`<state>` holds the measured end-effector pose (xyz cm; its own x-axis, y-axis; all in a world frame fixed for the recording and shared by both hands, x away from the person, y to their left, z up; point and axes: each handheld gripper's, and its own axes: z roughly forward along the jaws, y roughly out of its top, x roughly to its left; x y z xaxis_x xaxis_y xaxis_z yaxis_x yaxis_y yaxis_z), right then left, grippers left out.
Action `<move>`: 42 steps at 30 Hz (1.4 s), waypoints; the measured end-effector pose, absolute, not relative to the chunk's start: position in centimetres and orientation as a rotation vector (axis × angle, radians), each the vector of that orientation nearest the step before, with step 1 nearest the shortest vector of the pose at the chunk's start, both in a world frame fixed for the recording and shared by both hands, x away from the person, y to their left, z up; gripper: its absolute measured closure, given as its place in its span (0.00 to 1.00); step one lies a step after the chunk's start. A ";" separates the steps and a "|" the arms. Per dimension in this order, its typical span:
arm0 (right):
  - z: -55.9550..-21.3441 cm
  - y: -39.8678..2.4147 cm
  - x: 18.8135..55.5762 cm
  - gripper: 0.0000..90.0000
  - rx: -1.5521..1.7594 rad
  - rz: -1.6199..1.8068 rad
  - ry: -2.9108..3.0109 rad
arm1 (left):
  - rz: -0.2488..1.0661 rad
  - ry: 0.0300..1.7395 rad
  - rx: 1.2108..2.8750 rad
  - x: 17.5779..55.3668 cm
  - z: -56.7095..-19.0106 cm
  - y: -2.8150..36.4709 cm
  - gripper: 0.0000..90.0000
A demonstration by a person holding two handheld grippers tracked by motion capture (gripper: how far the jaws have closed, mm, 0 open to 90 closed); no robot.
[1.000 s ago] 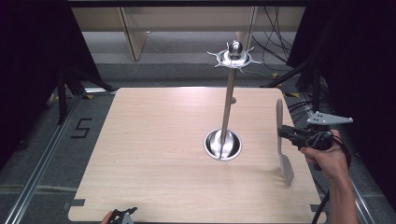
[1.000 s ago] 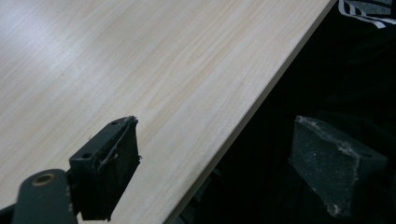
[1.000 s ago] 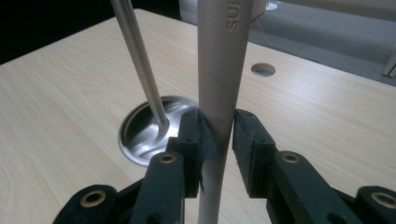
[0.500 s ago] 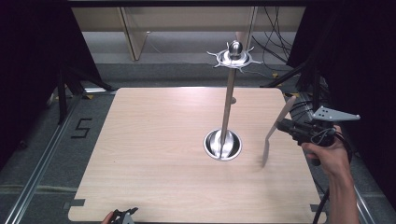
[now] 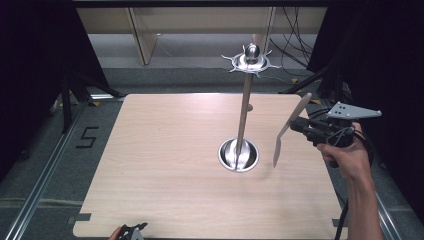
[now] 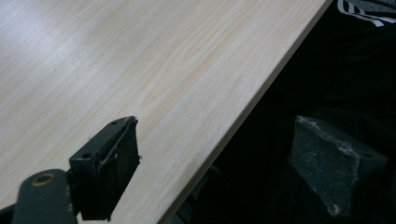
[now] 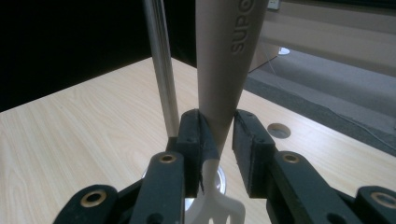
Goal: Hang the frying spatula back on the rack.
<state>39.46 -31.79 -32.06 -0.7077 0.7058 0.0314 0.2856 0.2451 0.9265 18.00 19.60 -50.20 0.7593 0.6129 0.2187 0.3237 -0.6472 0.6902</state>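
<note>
At the right edge of the table (image 5: 165, 165) we see the right gripper (image 5: 296, 124) held in a hand (image 5: 347, 160) above the wood, its jaws clamped on a pale spatula (image 5: 288, 129). In the high view the spatula hangs clear of the table, tilted, with its handle end up near the far right corner and its flat blade pointing down toward the base of the metal stand (image 5: 240, 152). In the right gripper view we look along the two black jaws: the beige handle of the spatula (image 7: 229, 60) rises between them with raised lettering on it, pinched where it narrows, and the white slotted blade shows below the pads. Just behind stands the stand's shiny pole (image 7: 161, 70), upright, near the spatula but apart from it. Its round base sits mid-table, and a spiked ring tops the pole. At the near edge of the table the left gripper (image 6: 215, 154) rests with its jaws spread wide and nothing between them, one over the wood, one past the edge
</note>
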 end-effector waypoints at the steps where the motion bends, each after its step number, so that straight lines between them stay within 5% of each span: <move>1: -31.7 -31.7 39.5 0.82 0.894 1.454 2.123 | 0.590 0.697 2.310 18.0 -50.2 19.6 0.17; 42: -26.8 -27.1 42.6 0.82 0.829 1.454 2.175 | 0.595 0.697 2.314 18.0 -50.1 19.8 0.16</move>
